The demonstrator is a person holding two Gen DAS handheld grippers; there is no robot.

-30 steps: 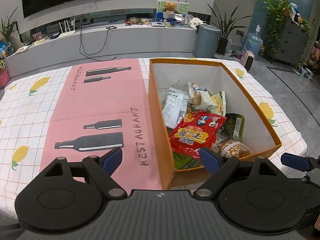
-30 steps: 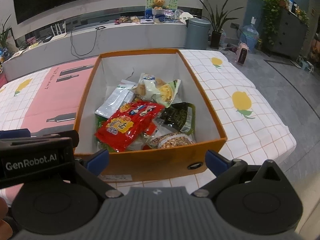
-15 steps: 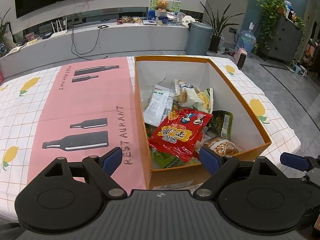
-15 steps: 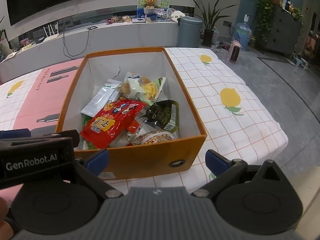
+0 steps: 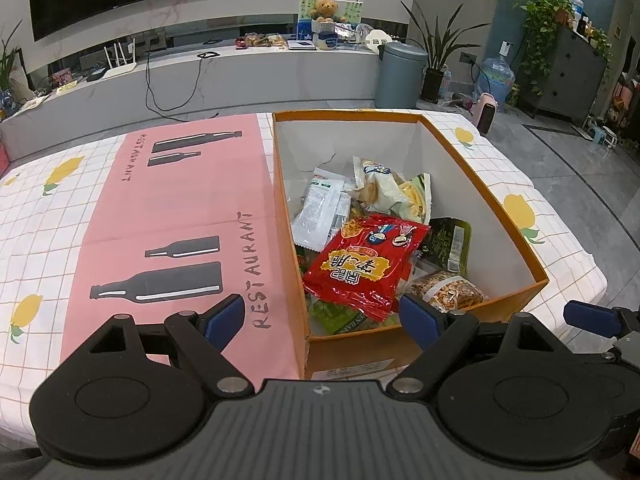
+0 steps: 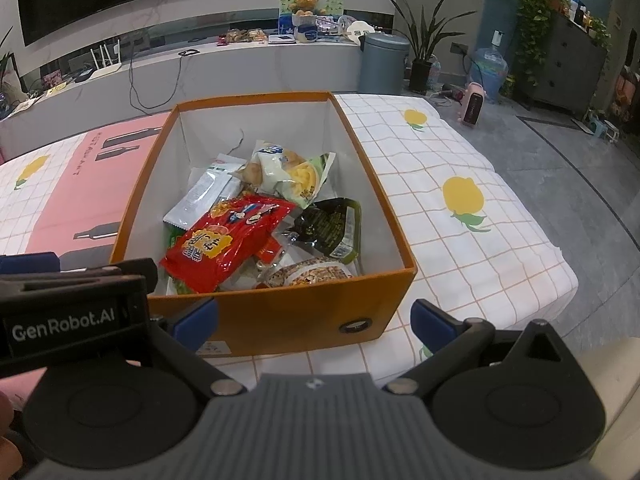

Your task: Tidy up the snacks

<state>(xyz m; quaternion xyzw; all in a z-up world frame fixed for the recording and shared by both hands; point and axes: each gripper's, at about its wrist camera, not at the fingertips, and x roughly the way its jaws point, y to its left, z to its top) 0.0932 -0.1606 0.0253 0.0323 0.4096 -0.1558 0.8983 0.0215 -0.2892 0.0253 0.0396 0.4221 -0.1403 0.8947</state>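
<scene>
Your left tongs (image 5: pixel 322 318) and right tongs (image 6: pixel 314 320) both gape wide, holding nothing. The snacks, red packet (image 6: pixel 226 240) on top, lie inside the orange box (image 6: pixel 304 316) near the table's (image 6: pixel 460 240) front edge.

Orange cardboard box (image 6: pixel 280 320) with white interior; glossy red snack packet (image 6: pixel 224 240) bearing yellow lettering; dark green foil packet (image 6: pixel 332 226); white checked cloth (image 6: pixel 460 240) with yellow lemon motifs; pink mat (image 5: pixel 176 208) printed with black bottles.
</scene>
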